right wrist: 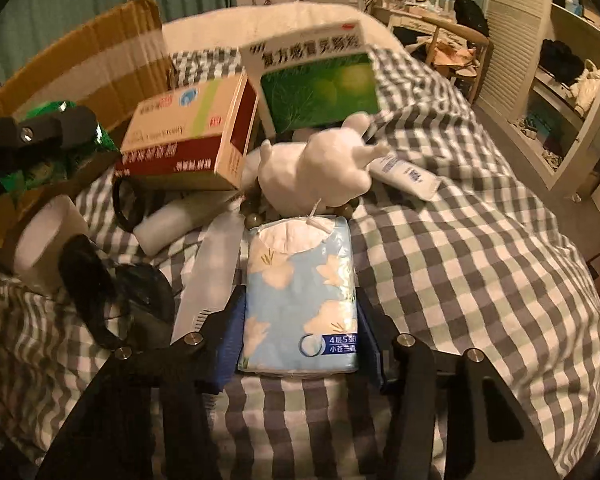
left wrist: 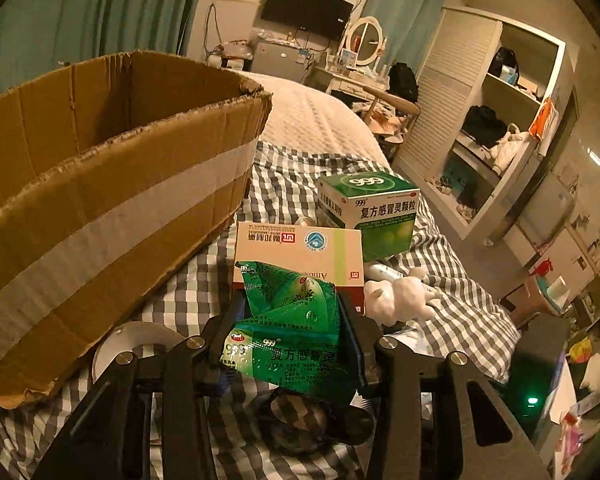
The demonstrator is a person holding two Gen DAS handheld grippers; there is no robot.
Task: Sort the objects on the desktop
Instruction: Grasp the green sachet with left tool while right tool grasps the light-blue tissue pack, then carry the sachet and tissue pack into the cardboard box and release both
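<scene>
left wrist view: left gripper [left wrist: 290, 330] clamps green "999" sachet [left wrist: 288, 320].

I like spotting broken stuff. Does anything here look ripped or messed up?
Yes. The cardboard box has a ragged, torn top edge with no flaps. The green sachet held in the left gripper is crumpled. The beige medicine box sits tilted on other items.

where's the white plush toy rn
In the right wrist view the white plush toy lies mid-frame on the checked cloth, just beyond the tissue pack and below the green box.
</scene>
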